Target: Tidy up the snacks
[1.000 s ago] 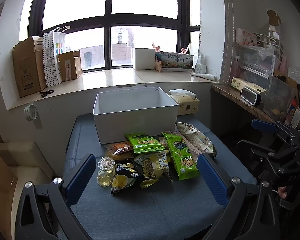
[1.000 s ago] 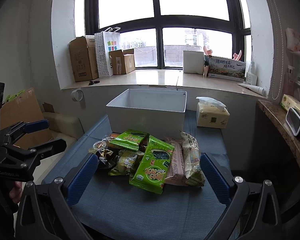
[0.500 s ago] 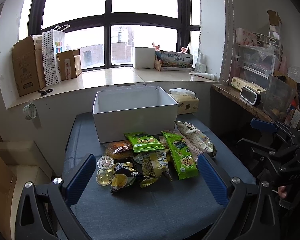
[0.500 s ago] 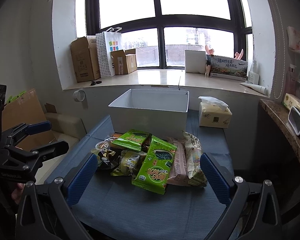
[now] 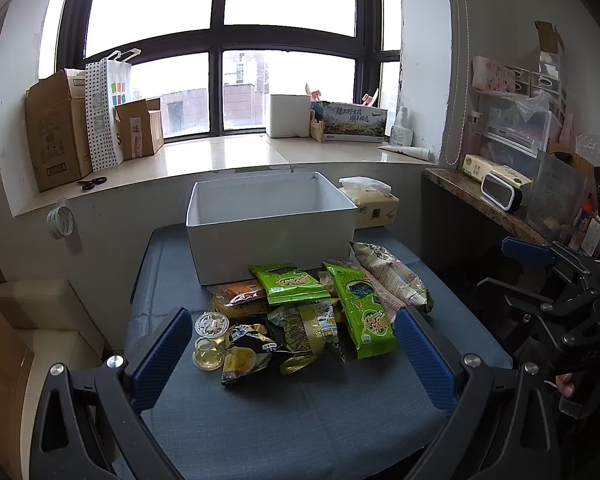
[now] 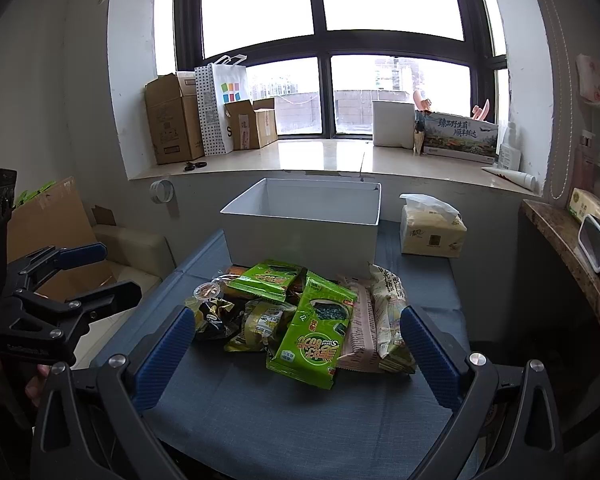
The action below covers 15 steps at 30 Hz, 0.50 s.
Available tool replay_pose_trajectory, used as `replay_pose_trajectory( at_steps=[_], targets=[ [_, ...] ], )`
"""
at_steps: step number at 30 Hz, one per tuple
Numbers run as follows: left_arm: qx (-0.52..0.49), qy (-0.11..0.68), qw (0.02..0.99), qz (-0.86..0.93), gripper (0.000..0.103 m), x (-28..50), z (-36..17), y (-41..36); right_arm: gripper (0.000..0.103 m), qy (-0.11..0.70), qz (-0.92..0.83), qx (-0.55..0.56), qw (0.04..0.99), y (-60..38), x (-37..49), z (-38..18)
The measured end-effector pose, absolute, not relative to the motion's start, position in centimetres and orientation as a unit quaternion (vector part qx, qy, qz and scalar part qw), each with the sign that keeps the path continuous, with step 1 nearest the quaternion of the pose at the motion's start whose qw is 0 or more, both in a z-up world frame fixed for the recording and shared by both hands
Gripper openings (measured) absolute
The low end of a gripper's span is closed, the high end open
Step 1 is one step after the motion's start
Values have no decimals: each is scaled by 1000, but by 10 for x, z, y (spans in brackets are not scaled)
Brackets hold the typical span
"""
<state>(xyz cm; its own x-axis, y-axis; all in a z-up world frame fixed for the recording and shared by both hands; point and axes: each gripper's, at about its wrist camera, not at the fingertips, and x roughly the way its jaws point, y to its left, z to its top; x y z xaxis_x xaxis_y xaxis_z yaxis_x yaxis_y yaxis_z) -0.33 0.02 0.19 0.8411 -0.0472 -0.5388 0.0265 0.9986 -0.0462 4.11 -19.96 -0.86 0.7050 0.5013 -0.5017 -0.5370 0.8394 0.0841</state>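
A heap of snack packets lies on the blue table [image 5: 300, 408]: two green seaweed bags [image 5: 364, 312] [image 5: 287, 282], a long pale bag [image 5: 388, 270], a black-and-yellow bag [image 5: 248, 346], an orange packet [image 5: 238, 295] and two clear jelly cups [image 5: 210, 340]. Behind the heap stands an empty white box [image 5: 268, 228]. My left gripper [image 5: 292, 344] hangs open in front of the heap, holding nothing. My right gripper [image 6: 296, 340] is open too, near the big green bag [image 6: 314, 336], the pale bags [image 6: 384, 316] and the box [image 6: 304, 224].
A tissue pack [image 5: 370, 206] sits right of the box. Cardboard boxes [image 5: 56, 140] and a dotted paper bag [image 5: 106, 112] line the window sill. A cluttered brown shelf [image 5: 488, 204] runs along the right; a beige seat [image 6: 136, 248] is on the left.
Both grippers have eased slightly toward the table, so the snacks and box look a little nearer. Nothing on the table has moved.
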Motion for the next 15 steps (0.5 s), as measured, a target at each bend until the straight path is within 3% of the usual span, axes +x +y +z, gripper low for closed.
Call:
replay_pose_trajectory(
  at_steps=[15],
  targets=[
    [-19, 283, 959, -20, 103, -2, 1, -2, 103, 261, 277, -38, 924, -202, 40, -8]
  ],
)
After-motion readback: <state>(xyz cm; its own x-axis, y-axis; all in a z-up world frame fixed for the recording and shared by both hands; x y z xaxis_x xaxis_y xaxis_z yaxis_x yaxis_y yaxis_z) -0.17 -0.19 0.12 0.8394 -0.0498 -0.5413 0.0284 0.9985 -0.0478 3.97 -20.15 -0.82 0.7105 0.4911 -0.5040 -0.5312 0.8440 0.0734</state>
